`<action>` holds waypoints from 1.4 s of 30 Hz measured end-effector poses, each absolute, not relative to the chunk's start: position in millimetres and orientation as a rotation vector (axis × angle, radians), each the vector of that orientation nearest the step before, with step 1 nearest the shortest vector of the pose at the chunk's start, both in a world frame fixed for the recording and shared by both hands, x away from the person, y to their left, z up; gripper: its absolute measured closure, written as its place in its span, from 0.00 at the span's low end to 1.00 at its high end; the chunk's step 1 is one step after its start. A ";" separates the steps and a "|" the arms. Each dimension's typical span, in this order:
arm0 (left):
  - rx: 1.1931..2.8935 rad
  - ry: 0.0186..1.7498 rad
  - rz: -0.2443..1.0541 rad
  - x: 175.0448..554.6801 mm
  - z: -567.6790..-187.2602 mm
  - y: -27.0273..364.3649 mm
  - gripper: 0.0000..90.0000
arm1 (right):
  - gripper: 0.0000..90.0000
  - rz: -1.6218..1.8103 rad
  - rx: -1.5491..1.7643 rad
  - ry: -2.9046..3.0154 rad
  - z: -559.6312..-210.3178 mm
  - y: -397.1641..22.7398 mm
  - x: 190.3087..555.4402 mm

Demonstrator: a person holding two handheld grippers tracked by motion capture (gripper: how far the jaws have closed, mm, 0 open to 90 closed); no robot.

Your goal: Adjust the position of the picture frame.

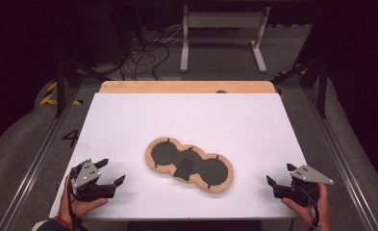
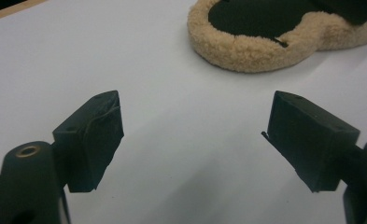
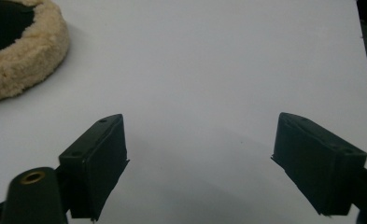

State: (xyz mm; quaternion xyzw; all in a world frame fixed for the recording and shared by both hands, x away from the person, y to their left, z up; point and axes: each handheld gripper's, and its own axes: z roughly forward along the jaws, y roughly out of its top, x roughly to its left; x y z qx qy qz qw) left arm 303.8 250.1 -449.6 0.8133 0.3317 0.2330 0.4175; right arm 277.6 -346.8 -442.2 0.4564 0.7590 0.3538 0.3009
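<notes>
A fleece pad (image 1: 190, 166) lies at the counter (image 1: 191, 115) centre. Left tongs (image 1: 110, 172) at 8 o'clock and right tongs (image 1: 279, 174) at 4 o'clock stand wide open, holding nothing.

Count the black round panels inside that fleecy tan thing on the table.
2: one in the fleecy piece's left lobe, one in its right lobe. A small black flap overlaps between them.
</notes>
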 end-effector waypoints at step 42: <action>2.196 0.818 0.445 408.4 -464.3 188.8 0.94 | 1.00 1.154 0.918 2.426 -449.0 -254.1 271.4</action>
